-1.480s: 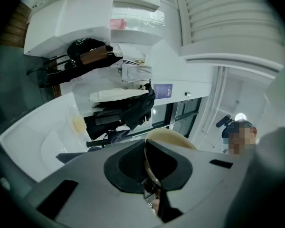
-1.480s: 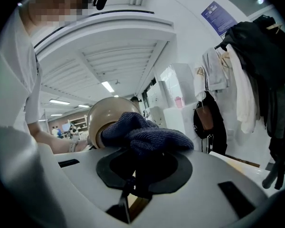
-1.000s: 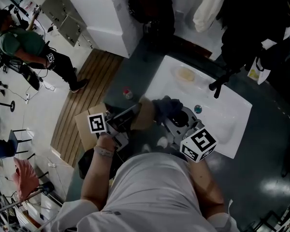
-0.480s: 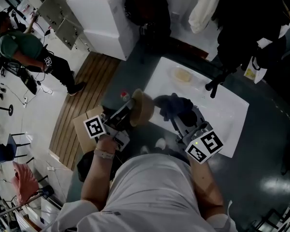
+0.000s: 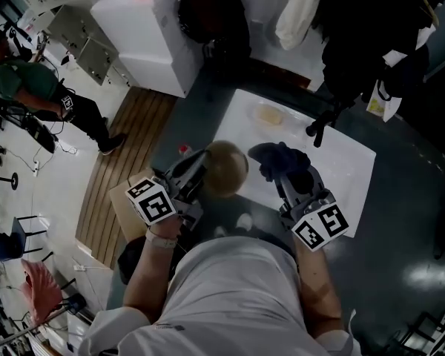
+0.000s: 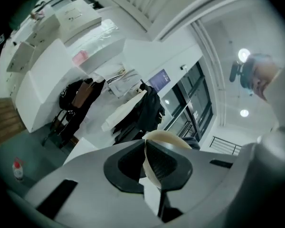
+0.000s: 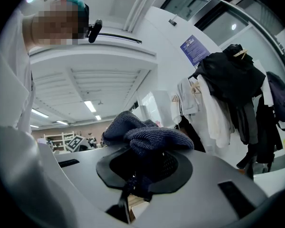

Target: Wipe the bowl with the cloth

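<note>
While left tongs [image 6: 150, 169] clamp the bowl [image 5: 227, 167], right tongs [image 7: 138, 175] pinch the cloth [image 7: 143, 137] beside it.

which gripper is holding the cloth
The right gripper: the dark blue cloth is pinched in its jaws. The left gripper grips the bowl by its rim.

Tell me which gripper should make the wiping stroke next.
Right, probably. The right gripper is shut on the cloth, close beside the bowl, which the left gripper clamps by its rim and can hold steady.
</note>
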